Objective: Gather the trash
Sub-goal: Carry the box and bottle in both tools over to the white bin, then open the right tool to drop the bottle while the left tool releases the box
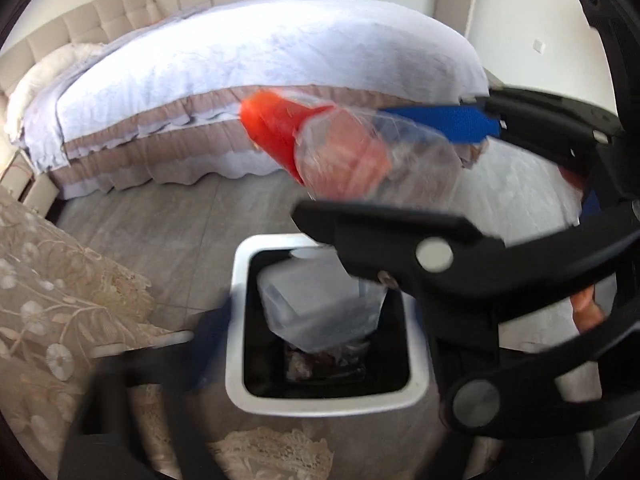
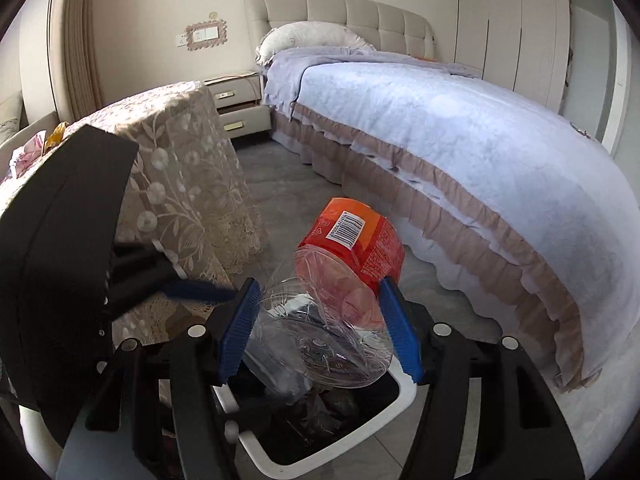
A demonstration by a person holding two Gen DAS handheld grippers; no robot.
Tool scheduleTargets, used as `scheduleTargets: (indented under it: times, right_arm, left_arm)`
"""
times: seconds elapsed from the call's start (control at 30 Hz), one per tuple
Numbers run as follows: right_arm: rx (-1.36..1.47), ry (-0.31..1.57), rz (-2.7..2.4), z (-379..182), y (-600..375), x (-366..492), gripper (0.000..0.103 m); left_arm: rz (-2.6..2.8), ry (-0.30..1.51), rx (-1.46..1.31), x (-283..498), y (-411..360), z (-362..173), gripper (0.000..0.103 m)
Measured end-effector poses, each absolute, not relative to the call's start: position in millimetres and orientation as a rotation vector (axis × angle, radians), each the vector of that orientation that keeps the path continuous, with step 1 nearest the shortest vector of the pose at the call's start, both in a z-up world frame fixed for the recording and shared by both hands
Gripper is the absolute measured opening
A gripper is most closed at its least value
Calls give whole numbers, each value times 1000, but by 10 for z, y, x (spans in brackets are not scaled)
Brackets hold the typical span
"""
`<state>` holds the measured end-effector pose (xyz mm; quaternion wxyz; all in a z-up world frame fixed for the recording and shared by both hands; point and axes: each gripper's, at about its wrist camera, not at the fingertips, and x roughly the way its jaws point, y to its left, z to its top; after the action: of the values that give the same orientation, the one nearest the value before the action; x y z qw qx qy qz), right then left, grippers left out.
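Note:
A crushed clear plastic bottle with an orange label (image 2: pixel 344 264) sits between the blue pads of my right gripper (image 2: pixel 320 328), which is shut on it and holds it over the white-rimmed trash bin (image 2: pixel 384 412). In the left wrist view the same bottle (image 1: pixel 320 144) hangs above the bin (image 1: pixel 236 320), held by the right gripper's blue pad (image 1: pixel 440 120). The bin holds a clear plastic container (image 1: pixel 316 304) and other trash. My left gripper shows only as blurred black fingers (image 1: pixel 132 380) at the bottom left, beside the bin; whether it is open I cannot tell.
A table with a beige lace cloth (image 2: pixel 176 168) stands left of the bin, with wrappers on top (image 2: pixel 36 148). A bed with a lilac cover (image 2: pixel 460 140) runs along the right. A nightstand (image 2: pixel 236 100) stands by the headboard. Grey tile floor (image 1: pixel 160 216) lies between.

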<state>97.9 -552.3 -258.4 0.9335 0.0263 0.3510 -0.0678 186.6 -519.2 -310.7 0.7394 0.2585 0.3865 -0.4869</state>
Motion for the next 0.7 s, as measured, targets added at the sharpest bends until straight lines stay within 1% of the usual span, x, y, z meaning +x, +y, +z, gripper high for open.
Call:
scheduleTargets:
  times: [0.1,0.23,0.57,0.7]
  right_arm:
    - [72,741,-134,-2662,-5552,1029,62]
    - [71,751,-134,-2688,-5554,1069,62]
    - [42,756,-99,-2768,-5537,1123,63]
    - [71,767,-85,-2910,-5586,1175,63]
  left_arm:
    - [-1070,889,580,1910,-5256,-3233,98]
    - [-1085,880,609,1899,-5293,-3252,98]
    - [-981,805,641,1866,-5091,-3089,98]
    - [-908,836,609,1874,-4905,-2997,98]
